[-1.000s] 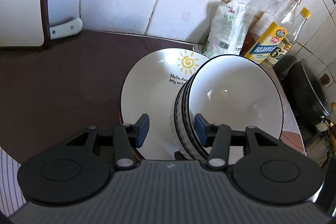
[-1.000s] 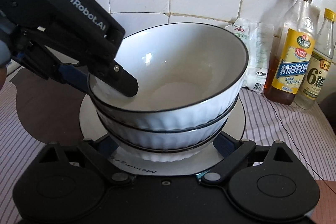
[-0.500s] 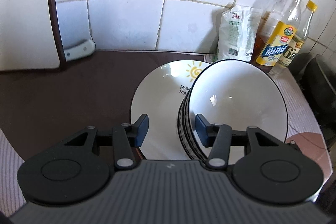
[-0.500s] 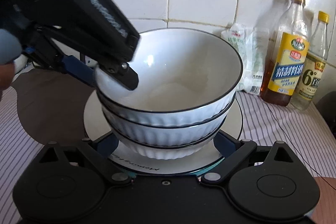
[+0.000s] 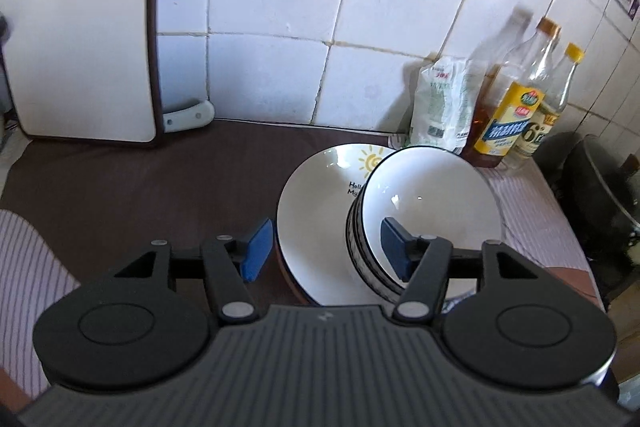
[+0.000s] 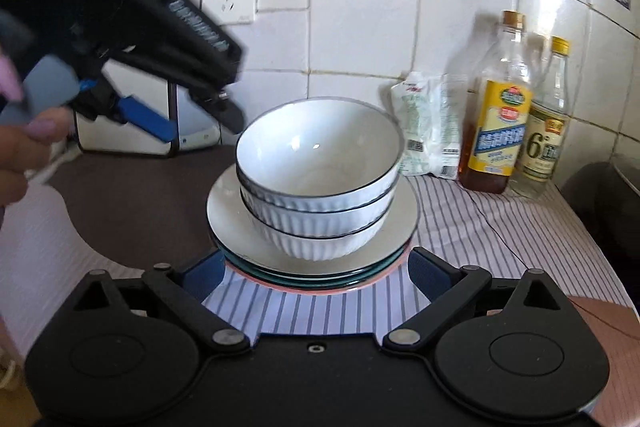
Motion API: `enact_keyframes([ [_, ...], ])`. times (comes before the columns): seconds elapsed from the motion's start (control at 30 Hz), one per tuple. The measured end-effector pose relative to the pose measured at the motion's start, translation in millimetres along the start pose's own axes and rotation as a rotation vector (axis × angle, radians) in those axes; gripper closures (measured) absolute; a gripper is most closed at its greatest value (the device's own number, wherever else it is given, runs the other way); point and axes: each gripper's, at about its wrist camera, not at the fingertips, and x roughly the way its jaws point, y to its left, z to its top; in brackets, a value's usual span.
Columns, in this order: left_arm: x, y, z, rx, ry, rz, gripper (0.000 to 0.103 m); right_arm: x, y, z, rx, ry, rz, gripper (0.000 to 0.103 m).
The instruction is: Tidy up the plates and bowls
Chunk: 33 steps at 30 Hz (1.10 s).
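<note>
Three white ribbed bowls with dark rims sit nested on a stack of plates. The top plate is white with a sun drawing. The bowl stack shows from above in the left wrist view. My left gripper is open and empty, raised above and to the left of the bowls; it shows in the right wrist view clear of the rim. My right gripper is open and empty, its fingers level with the plate stack's near edge on either side.
Two oil and vinegar bottles and a white bag stand against the tiled wall at the right. A white appliance stands at the left. A dark pot is at the far right. A striped cloth covers the counter.
My left gripper has let go of the top bowl's rim and risen up and away to the left. My right gripper has drawn back from the plates.
</note>
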Motion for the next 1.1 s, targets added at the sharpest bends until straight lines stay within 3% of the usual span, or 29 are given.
enact_keyframes([
  [0.23,-65,-3,-11,0.026,-0.050,-0.023,0.041,-48,-16,25,0.066,-0.052,-0.077,0.003],
  [0.37,-97,-4,-18,0.036,-0.058,-0.025,0.040,-61,-21,42,0.043,0.045,-0.076,0.003],
  [0.5,-122,-5,-27,0.045,-0.054,-0.018,0.039,-89,-30,45,0.136,0.055,-0.101,0.002],
  [0.6,-140,-8,-34,0.062,-0.060,-0.013,0.037,-106,-29,47,0.117,0.060,-0.170,0.002],
  [0.8,-171,-14,-43,0.083,-0.080,0.002,0.025,-133,-23,59,0.097,0.098,-0.304,0.000],
  [1.1,-201,-25,-59,0.126,-0.106,0.054,0.008,-173,-19,69,0.050,0.108,-0.283,0.000],
])
